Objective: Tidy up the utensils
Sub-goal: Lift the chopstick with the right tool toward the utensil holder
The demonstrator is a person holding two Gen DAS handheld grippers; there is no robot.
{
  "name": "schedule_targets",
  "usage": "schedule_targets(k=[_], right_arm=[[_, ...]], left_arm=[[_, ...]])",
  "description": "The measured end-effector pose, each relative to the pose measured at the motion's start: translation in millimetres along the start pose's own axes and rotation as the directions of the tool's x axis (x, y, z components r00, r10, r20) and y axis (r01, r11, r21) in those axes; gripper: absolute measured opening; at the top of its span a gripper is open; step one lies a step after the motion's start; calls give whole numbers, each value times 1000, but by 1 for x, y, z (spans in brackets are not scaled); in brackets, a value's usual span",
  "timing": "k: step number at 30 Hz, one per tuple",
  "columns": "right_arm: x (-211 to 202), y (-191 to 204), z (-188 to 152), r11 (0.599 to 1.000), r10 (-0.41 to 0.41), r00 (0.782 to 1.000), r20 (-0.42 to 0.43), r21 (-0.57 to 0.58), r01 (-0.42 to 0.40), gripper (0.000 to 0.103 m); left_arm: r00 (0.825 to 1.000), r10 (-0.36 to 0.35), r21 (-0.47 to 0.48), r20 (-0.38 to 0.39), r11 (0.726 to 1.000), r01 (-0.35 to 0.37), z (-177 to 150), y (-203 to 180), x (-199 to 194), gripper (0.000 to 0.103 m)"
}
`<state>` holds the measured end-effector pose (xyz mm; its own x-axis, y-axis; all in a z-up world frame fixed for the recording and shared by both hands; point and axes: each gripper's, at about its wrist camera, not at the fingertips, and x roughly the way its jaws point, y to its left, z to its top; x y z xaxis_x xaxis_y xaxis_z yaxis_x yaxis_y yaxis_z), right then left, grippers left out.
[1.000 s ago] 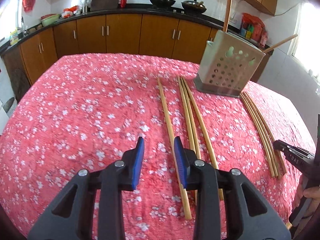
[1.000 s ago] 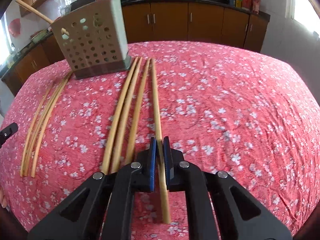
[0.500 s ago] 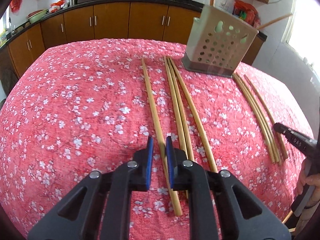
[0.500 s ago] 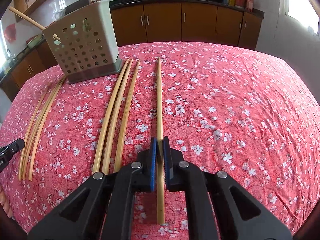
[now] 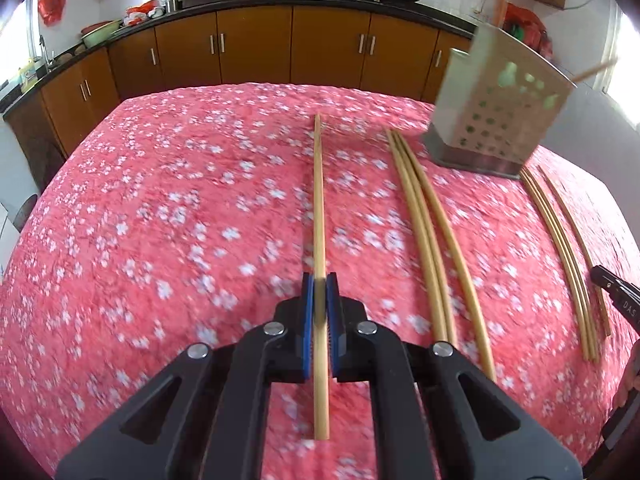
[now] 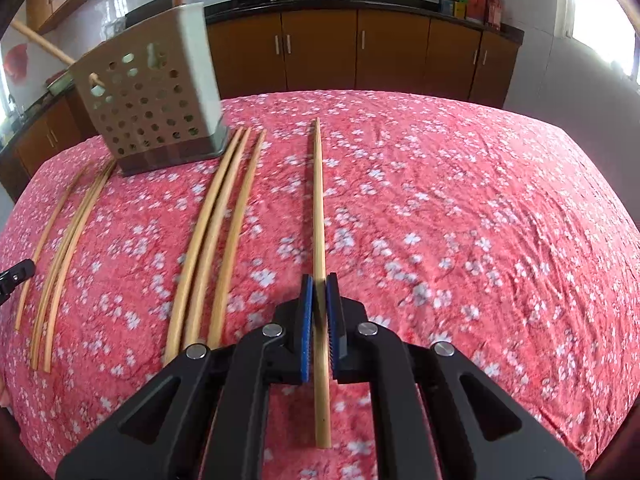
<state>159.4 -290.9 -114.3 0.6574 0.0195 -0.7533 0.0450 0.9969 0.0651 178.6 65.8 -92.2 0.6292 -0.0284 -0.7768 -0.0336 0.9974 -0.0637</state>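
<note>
Each gripper, left gripper (image 5: pixel 319 286) and right gripper (image 6: pixel 319 286), clamps a smooth round bamboo chopstick (image 5: pixel 318 208) (image 6: pixel 318 208) beside the perforated square utensil holder (image 5: pixel 496 112) on the floral cloth (image 6: pixel 460 220).

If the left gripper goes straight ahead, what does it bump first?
Probably nothing nearby: the left gripper, shut on a long bamboo chopstick, points past the perforated beige holder toward the brown cabinet doors.
</note>
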Motion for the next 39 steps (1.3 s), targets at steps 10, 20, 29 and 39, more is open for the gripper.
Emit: schedule_targets(k=[10, 20, 29, 39], right_arm=[[3, -5, 2, 1000, 12, 1000, 4, 25, -13, 8], [4, -5, 3, 999, 14, 1000, 1, 29, -14, 9], [3, -5, 3, 999, 17, 1000, -1, 35, -17, 9], [-5, -8, -2, 998, 39, 999, -6, 50, -38, 8]], left_arm=[[999, -34, -28, 7, 999, 34, 1, 10, 1, 8], [1000, -26, -25, 6, 999, 27, 0, 10, 0, 9], [999, -33, -30, 6, 999, 33, 1, 10, 0, 9], [1000, -7, 14, 3, 1000, 7, -5, 3, -6, 8]])
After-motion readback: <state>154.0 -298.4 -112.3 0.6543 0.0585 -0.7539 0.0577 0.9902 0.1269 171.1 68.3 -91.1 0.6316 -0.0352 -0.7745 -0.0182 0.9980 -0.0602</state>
